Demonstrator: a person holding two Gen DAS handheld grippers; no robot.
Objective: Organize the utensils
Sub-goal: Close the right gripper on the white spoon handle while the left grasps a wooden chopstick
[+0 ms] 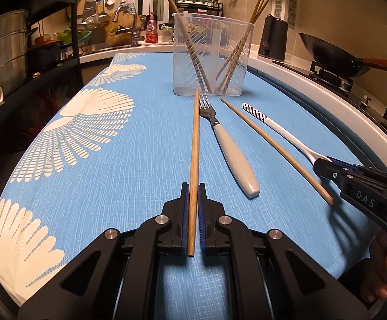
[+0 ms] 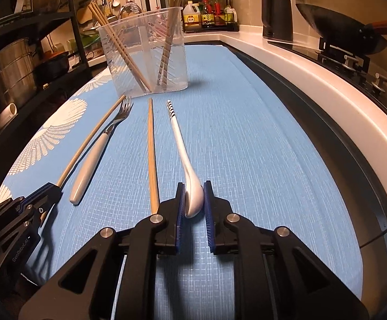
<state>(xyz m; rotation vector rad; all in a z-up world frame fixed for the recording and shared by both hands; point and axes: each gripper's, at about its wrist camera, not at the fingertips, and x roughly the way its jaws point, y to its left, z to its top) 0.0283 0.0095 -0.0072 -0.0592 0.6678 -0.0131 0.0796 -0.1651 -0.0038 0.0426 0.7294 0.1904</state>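
Observation:
My left gripper [image 1: 192, 186] is shut on a wooden chopstick [image 1: 195, 144] that points toward the clear plastic holder [image 1: 213, 56]; it also shows in the right wrist view [image 2: 86, 144]. My right gripper [image 2: 194, 186] is shut on the bowl end of a white spoon [image 2: 182, 144] with a striped handle; the spoon also shows in the left wrist view [image 1: 278, 128]. A fork [image 1: 228, 144] with a white handle and a second chopstick [image 1: 276, 149] lie on the blue cloth between them. The holder [image 2: 144, 53] contains several chopsticks.
The blue patterned cloth [image 1: 113, 160] covers the table. A white counter edge [image 2: 313, 85] runs along the right, with a stove and a wok [image 1: 334, 56] and a black kettle [image 1: 273, 38]. A dark shelf with pots [image 1: 4, 53] stands at left.

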